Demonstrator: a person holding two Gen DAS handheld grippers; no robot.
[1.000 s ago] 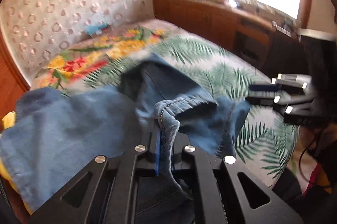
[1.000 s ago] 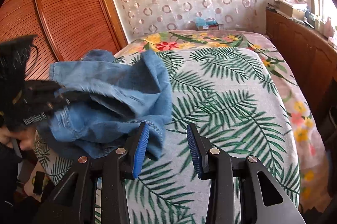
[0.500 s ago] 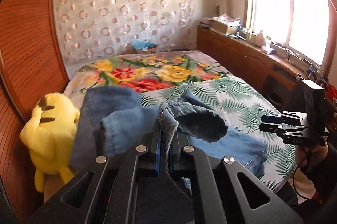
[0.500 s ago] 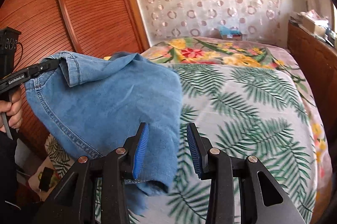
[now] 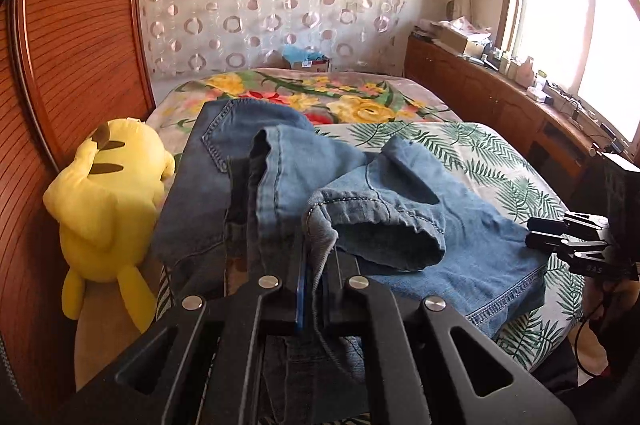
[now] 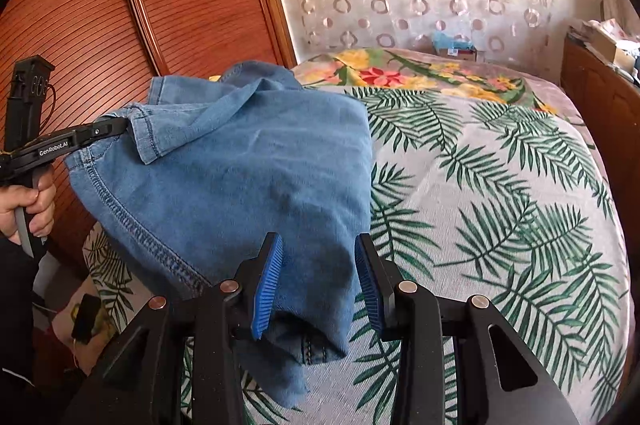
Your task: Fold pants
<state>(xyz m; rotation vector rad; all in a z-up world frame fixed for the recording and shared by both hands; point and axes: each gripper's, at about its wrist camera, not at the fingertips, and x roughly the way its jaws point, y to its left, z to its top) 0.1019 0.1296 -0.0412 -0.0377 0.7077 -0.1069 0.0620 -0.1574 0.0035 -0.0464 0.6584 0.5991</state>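
Note:
Blue denim pants [image 5: 280,161] lie bunched on the near left part of the bed [image 6: 500,185]. My left gripper [image 5: 314,261] is shut on a stitched hem of the pants and holds it raised above the bed's left edge. From the right wrist view, the left gripper [image 6: 120,127] pinches the cloth edge while the pants [image 6: 248,165] drape down from it. My right gripper [image 6: 318,277] is open; a hanging fold of denim sits between its blue pads without being pressed. In the left wrist view the right gripper [image 5: 538,233] is at the pants' right edge.
A yellow plush toy [image 5: 108,193] leans between the bed and a ribbed wooden wardrobe [image 5: 72,45] on the left. A low wooden cabinet [image 5: 500,105] with clutter runs under the window on the right. A small box [image 5: 308,59] stands past the bed's far end.
My left gripper has carried the hem to the left, toward the wardrobe, and the pants have spread out behind it. My right gripper has closed in on the cloth, which now hangs between its fingers.

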